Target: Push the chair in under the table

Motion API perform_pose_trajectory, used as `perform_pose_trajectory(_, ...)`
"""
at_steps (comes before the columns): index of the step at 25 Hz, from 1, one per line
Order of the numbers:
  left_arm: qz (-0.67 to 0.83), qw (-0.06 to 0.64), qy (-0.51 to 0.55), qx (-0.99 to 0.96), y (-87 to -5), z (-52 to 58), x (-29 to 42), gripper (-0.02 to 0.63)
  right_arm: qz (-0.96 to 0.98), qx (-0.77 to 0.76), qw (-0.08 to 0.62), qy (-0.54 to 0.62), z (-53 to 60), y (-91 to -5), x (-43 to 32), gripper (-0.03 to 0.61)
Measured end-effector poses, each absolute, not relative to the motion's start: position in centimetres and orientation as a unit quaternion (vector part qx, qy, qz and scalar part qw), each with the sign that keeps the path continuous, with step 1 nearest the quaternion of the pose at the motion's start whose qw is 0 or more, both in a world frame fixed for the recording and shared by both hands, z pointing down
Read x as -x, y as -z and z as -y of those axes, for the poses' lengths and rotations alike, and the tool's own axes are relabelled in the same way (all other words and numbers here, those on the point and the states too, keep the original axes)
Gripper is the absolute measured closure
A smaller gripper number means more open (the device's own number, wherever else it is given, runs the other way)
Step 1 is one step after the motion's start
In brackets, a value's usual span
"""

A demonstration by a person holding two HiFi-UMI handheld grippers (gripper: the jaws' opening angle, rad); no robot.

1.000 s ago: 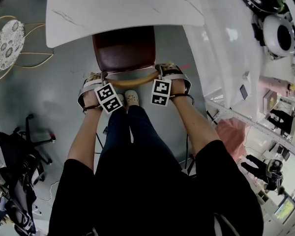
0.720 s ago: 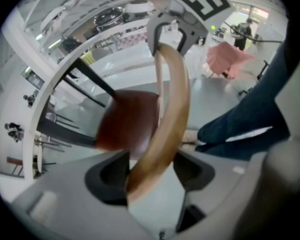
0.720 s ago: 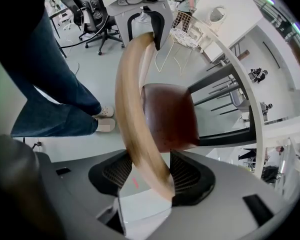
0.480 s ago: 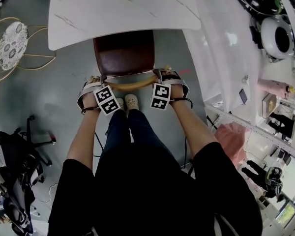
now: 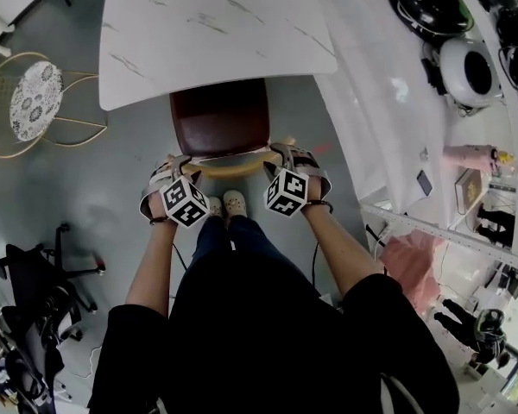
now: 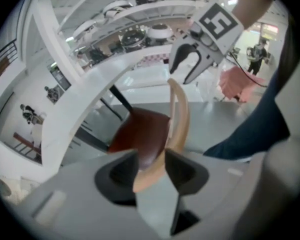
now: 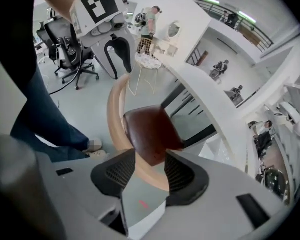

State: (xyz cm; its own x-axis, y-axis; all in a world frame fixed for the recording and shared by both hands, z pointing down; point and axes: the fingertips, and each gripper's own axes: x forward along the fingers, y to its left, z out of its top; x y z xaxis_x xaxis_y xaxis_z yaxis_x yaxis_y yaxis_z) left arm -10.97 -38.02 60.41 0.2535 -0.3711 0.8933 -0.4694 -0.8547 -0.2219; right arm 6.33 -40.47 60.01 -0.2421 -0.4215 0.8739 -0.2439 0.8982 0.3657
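The grey floor (image 5: 112, 188) carries a white marble worktop (image 5: 207, 33). A brown chair (image 5: 220, 115) stands partly under the worktop's near edge. A gold wire chair (image 5: 34, 102) stands left of the worktop, and two light shoes (image 5: 234, 202) stand near its near edge.

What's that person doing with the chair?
A person stands behind a brown chair whose seat is partly under the white table. The left gripper and right gripper sit at the ends of its wooden backrest. The left jaws have just been closing, with the backrest showing between them, seemingly not clamped.
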Motion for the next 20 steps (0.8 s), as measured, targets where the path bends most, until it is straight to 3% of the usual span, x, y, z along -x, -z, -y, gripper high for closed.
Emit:
perform_pose_trajectory(2,0.287,0.044,-0.525,-0.8,-58.3,38.4,10.6,0.478,0.793,-0.245,0.551,0.085,41.2,-57.6,-5.6,0.46)
perform_pose_trajectory(7,0.351,0.041,-0.441,-0.825,-52.1,39.7,9.7,0.598,0.834,-0.316,0.449,0.055,42.2,-50.7,-3.0,0.525)
perform_pose_trajectory(15,0.449,-0.003,-0.295,-0.843,-40.2,41.8,9.1,0.604,0.851,-0.434,0.294,-0.04,43.3,-41.4,-3.4,0.557)
perform_pose_trajectory(20,0.52,-0.014,-0.196,-0.831,-32.5,42.8,10.8,0.606,0.849,-0.486,0.207,-0.029,44.3,-34.0,-4.2,0.558)
